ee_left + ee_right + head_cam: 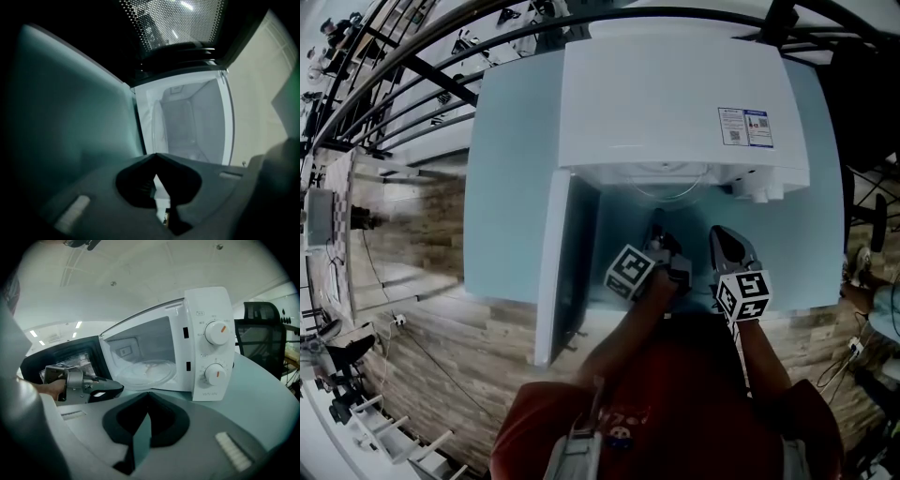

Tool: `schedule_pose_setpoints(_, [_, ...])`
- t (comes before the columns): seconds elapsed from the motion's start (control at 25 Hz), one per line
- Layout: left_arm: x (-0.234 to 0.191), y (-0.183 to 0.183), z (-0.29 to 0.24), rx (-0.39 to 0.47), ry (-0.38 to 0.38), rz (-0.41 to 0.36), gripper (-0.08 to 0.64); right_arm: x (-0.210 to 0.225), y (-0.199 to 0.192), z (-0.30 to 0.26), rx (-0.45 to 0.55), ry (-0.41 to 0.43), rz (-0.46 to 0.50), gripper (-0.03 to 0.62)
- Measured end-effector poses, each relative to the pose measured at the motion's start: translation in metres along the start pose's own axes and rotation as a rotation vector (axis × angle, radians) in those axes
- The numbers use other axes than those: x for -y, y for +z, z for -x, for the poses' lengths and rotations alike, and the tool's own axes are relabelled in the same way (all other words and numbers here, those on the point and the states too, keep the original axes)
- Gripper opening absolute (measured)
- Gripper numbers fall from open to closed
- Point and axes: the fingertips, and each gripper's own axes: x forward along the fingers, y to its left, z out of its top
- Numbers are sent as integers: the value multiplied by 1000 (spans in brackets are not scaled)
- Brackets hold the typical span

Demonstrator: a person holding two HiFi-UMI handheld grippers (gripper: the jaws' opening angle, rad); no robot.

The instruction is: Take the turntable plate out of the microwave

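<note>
A white microwave (206, 343) stands on a pale blue-green table (511, 187), its door (61, 359) swung wide open to the left. The clear glass turntable plate (145, 373) lies flat on the floor of the cavity. My left gripper (120, 389) is shut and empty, just in front of the cavity opening near the door side; in its own view the closed tips (156, 155) face the white cavity. My right gripper (149, 393) is shut with nothing in it, a little back from the opening. In the head view both grippers, left (658, 225) and right (720, 234), hover side by side before the microwave (675, 84).
Two control knobs (216, 333) sit on the microwave's right panel. The open door (553, 272) juts toward me on the left, its mesh window (173, 23) close to the left gripper. A black chair (260, 333) stands at the right, and wooden floor (422, 281) lies beyond the table's left edge.
</note>
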Motion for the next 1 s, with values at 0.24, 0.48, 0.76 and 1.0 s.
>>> schedule_pose_setpoints(0.24, [0,0,2,-2,-12,2,8,-4,-1,2,7,-1,-1,0])
schedule_pose_setpoints(0.48, [5,-2,-1,-49,-53,-55,47,-6,-1,1,10,-5,-16,0])
schedule_pose_setpoints(0.76, [-1,4,3,-63,-57,-92,130,-12,-1,-2,14,7,-23,0])
schedule_pose_setpoints(1.0, [-5,10,16,-79,-38,-239,135,-19,-2,-4,20,18,-31,0])
